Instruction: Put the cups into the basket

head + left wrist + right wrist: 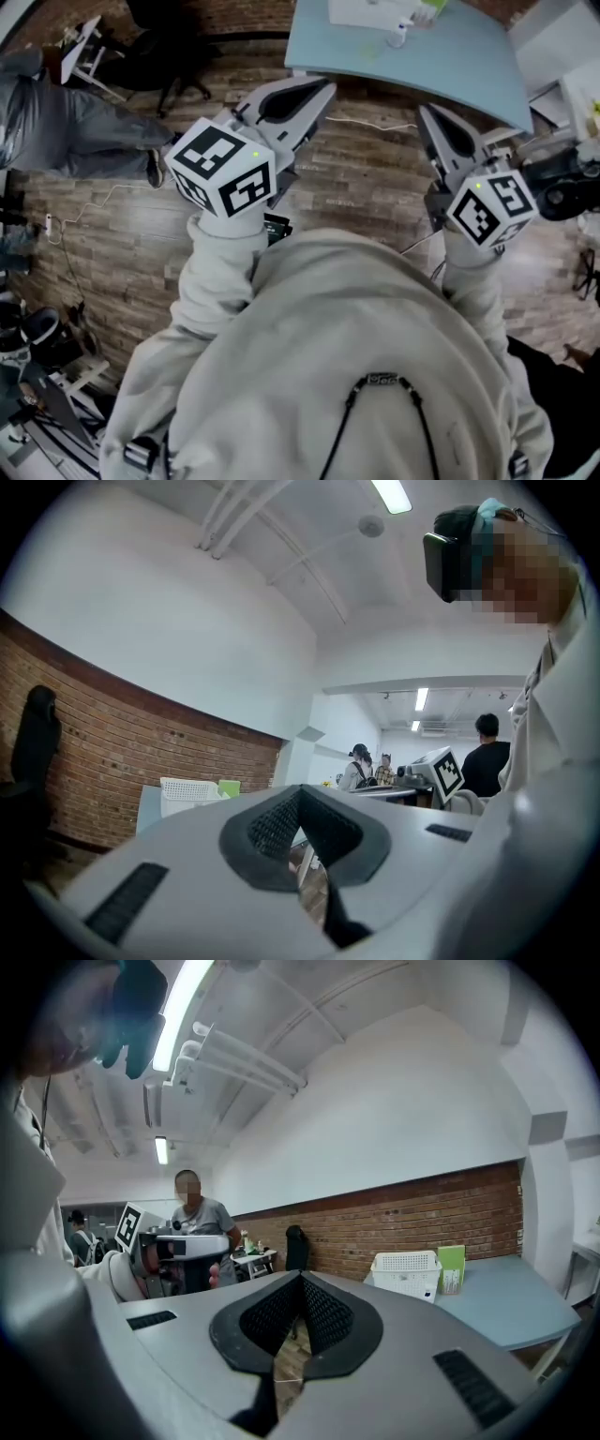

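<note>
Head view gives me both tools from above: the left gripper (322,91) and the right gripper (427,114) are held out over the wood-plank floor (375,187), short of the pale blue table (450,66). From here the basket (361,11) is only a white sliver cut off by the top edge. The right gripper view shows what that one does not: the basket is white plastic with latticed sides, standing upright on the table with the brick wall (375,1227) behind it and a green box (451,1267) just beside it. The left gripper view catches the same pair, smaller. Each gripper's own view shows its dark ribbed pads meeting at the tips, jaws together on nothing. A small pale thing (401,36) stands on the table near the basket; I cannot tell whether it is a cup.
</note>
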The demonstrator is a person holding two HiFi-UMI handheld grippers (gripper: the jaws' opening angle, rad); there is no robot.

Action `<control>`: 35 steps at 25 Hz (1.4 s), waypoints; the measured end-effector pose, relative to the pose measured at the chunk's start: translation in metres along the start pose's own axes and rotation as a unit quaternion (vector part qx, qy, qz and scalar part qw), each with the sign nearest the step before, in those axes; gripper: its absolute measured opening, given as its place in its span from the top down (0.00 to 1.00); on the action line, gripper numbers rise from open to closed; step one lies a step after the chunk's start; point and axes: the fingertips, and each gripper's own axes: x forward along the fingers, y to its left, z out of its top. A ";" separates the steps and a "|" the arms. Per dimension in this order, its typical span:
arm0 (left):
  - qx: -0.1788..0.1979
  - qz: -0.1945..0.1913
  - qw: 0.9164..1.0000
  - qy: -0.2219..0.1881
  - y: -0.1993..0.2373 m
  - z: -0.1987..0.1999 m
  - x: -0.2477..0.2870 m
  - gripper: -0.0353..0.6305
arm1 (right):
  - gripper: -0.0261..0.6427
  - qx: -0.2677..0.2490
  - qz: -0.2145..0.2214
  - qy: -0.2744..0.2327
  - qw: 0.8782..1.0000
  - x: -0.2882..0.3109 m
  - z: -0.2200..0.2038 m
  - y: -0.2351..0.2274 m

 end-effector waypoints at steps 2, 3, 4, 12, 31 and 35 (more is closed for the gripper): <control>-0.001 -0.002 1.000 0.000 -0.003 -0.002 0.003 0.95 | 0.95 0.005 0.003 0.000 1.000 -0.003 -0.002 -0.002; -0.001 -0.002 1.000 0.001 -0.006 -0.003 0.005 0.95 | 0.95 0.009 0.006 -0.002 1.000 -0.004 -0.003 -0.003; -0.001 -0.003 1.000 0.001 -0.008 -0.003 0.007 0.95 | 0.95 0.014 0.008 -0.004 1.000 -0.005 -0.003 -0.004; 0.010 0.011 1.000 0.008 -0.013 -0.013 0.025 0.95 | 0.95 0.033 0.015 -0.002 0.999 -0.016 -0.012 -0.025; -0.016 -0.013 0.999 0.024 -0.057 -0.025 0.089 0.95 | 0.95 0.098 0.054 -0.023 0.993 -0.063 -0.040 -0.095; -0.031 -0.006 0.999 0.032 -0.042 -0.040 0.091 0.95 | 0.95 0.106 0.055 0.000 0.993 -0.052 -0.055 -0.101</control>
